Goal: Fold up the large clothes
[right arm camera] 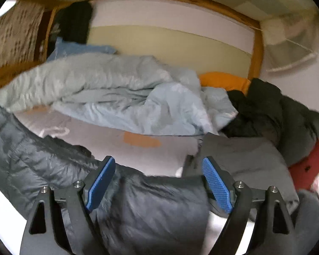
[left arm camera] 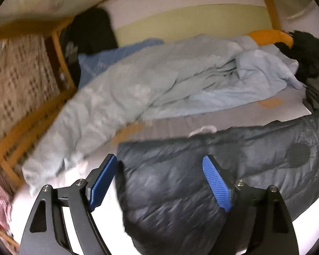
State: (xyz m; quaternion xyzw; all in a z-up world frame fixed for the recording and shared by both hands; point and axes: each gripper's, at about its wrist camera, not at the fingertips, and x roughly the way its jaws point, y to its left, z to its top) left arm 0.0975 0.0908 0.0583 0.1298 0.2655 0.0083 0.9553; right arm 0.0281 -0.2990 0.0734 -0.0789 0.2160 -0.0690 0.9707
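Dark quilted down jacket point(left arm camera: 180, 191) spread across the near edge of the bed point(left arm camera: 234, 114), shiny navy-grey fabric, round patch showing toward its right end in the left wrist view. Same jacket point(right arm camera: 148, 208) filling the lower middle and left of the right wrist view, its upper edge running between the blue pads.

Left tongs point(left arm camera: 160, 182) spread wide, jacket fabric lying below and between the pads point(left arm camera: 217, 184), neither pad pressing on it, nothing gripped. Right tongs point(right arm camera: 157, 183) likewise wide apart over the jacket, pads point(right arm camera: 217, 187) clear of the cloth, nothing held.

Behind the jacket, bare pale grey sheet with an orange patch point(right arm camera: 141, 141). Farther back, a rumpled light blue duvet point(left arm camera: 159, 80) heaped along the bed, seen also as point(right arm camera: 117, 93). Orange cushion point(right arm camera: 223, 80) tucked behind the duvet's right end. Dark green-black garment point(right arm camera: 272, 108) piled at the right of the bed, just beside a flat grey piece of clothing point(right arm camera: 244, 159). Red item point(right arm camera: 308, 165) at the far right edge, too blurred to identify. Wooden bed frame point(left arm camera: 270, 4) around the far side; black garment point(left arm camera: 91, 29) hanging at the far left corner.
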